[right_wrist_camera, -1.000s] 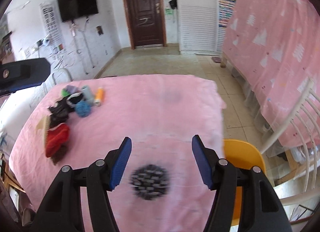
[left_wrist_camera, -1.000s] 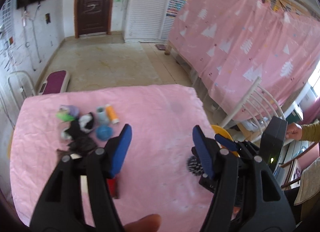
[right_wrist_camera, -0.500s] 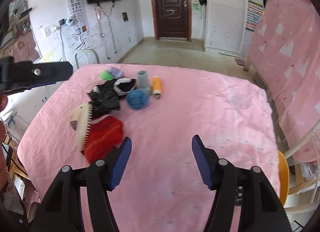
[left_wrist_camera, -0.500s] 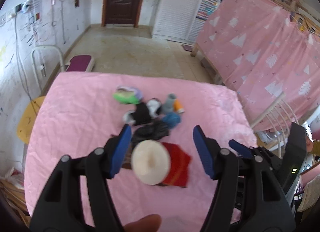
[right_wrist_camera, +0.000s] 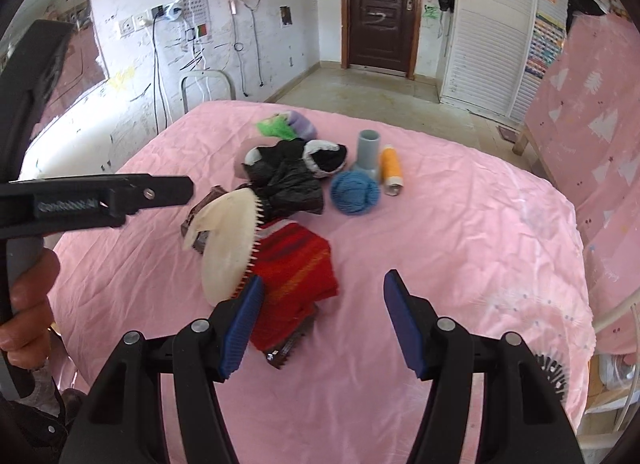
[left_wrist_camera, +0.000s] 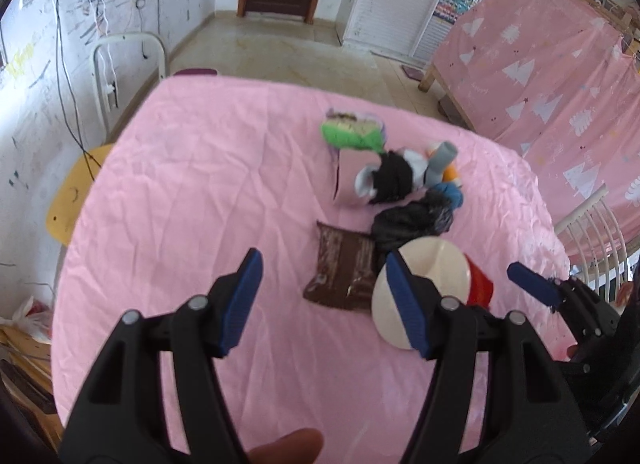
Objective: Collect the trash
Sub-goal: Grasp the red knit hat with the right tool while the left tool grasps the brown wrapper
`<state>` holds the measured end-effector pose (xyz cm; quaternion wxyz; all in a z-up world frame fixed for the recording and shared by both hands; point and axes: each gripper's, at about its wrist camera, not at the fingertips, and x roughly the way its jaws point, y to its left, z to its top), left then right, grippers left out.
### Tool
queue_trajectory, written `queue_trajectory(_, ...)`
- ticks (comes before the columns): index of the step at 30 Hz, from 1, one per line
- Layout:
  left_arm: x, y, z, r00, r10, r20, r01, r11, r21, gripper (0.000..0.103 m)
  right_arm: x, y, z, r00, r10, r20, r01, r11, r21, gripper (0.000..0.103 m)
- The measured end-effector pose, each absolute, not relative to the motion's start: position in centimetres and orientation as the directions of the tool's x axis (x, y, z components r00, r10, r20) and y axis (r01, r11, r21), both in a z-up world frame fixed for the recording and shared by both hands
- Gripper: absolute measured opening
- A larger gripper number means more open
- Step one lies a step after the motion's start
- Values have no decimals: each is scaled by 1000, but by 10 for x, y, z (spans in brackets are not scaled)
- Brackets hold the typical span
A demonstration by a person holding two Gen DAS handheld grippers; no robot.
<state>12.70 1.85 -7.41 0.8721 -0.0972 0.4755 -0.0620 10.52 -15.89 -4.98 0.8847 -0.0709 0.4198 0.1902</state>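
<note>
— While both grippers hang over the table (left_wrist_camera: 168, 192), what is each one doing?

— The left gripper (left_wrist_camera: 324, 304) has its jaws apart with nothing between them, over bare pink cloth just left of a brown wrapper (left_wrist_camera: 340, 268). The right gripper (right_wrist_camera: 322, 324) is spread too and empty; its left finger sits just in front of a red cloth (right_wrist_camera: 296, 268).

— Where is the trash?

— In one loose pile toward the far middle of the table. The brown wrapper lies flat at the near side of the pile, with a crumpled black bag (left_wrist_camera: 412, 220) touching its far right corner. A cream round brush (right_wrist_camera: 228, 240) stands tilted on its edge, bristles toward the red cloth, which lies over another wrapper (right_wrist_camera: 284, 352).

— And behind that?

— A black and white sock (right_wrist_camera: 324, 156), a green and purple bundle (right_wrist_camera: 286, 126) at the far edge of the pile, then a blue ball of yarn (right_wrist_camera: 354, 192), a grey pipe piece (right_wrist_camera: 368, 154) standing upright just behind it, and an orange spool (right_wrist_camera: 391, 168) lying just right of the pipe.

— Anything apart from the pile?

— A black round brush (right_wrist_camera: 552, 374), at the near right edge of the table, well away from the rest.
</note>
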Motion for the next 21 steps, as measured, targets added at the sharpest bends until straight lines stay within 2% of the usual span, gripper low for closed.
queue_trajectory(3, 132, 17, -85, 510, -224, -830, 26, 969, -245, 62, 107, -153, -52, 574, 278, -771, -410, 912, 24, 50)
queue_trajectory(5, 134, 16, -91, 498, -237, -835, 33, 967, -254, 62, 109, -150, -53, 567, 282, -774, -420, 907, 23, 38)
queue_trajectory(9, 139, 15, -93, 494, -251, -832, 39, 963, -267, 62, 112, -147, -56, 557, 290, -778, -429, 903, 29, 25)
queue_trajectory(11, 142, 15, -94, 488, -263, -832, 40, 959, -280, 62, 112, -146, -56, 546, 310, -779, -445, 895, 44, 11)
queue_trajectory(14, 148, 18, -93, 482, -275, -832, 34, 955, -296, 62, 112, -143, -55, 537, 327, -778, -460, 886, 55, 3)
queue_trajectory(21, 153, 15, -96, 464, -272, -843, 26, 955, -294, 62, 118, -166, -47, 556, 321, -767, -422, 904, 72, 0)
